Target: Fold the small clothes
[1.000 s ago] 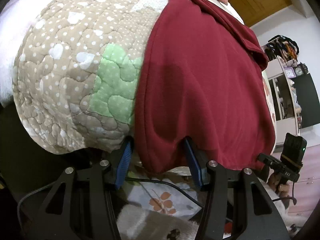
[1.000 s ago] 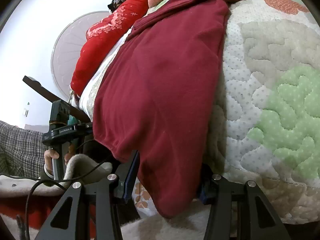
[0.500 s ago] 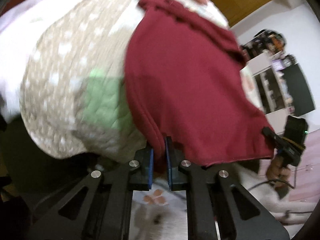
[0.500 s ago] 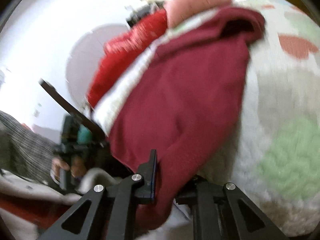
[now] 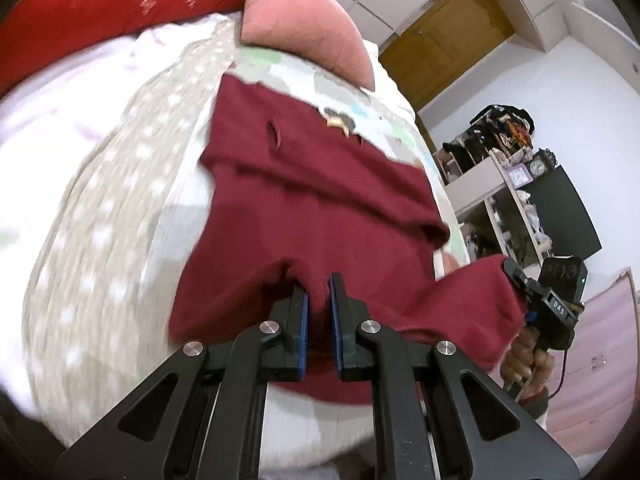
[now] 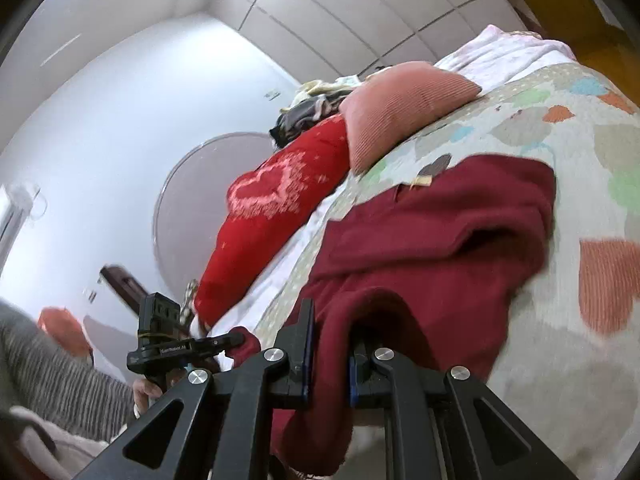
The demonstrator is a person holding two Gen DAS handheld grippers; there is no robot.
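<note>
Our left gripper [image 5: 318, 304] is clamped tight on the near hem of the dark red garment [image 5: 320, 208], a pinch of cloth bunched between its blue pads. Our right gripper [image 6: 328, 356] is closed on the same garment [image 6: 440, 240] at the other end of that hem — the fabric hangs down in a fold between its fingers and spills below them.

From the left wrist view we see the right gripper [image 5: 516, 280] off to the right, gripping its corner of the hem, with the hand [image 5: 524, 360] wrapped round its handle below. From the right wrist view the left gripper [image 6: 236, 340] shows low on the left, a scrap of red cloth at its tip and a grey knitted sleeve [image 6: 52, 368] beside it.

The hem is raised off the quilt [image 5: 112, 240] and the cloth between the two grips sags in a loose span. The far part of the garment lies rumpled on the patterned quilt, its collar end toward a pink cushion [image 5: 304, 28]. Beyond the cushion lies a bright red pillow [image 6: 272, 216] with a pale heart on it. Past the bed, on the right in the left wrist view, stand cluttered shelves [image 5: 512, 184] and a wooden door [image 5: 444, 52].
</note>
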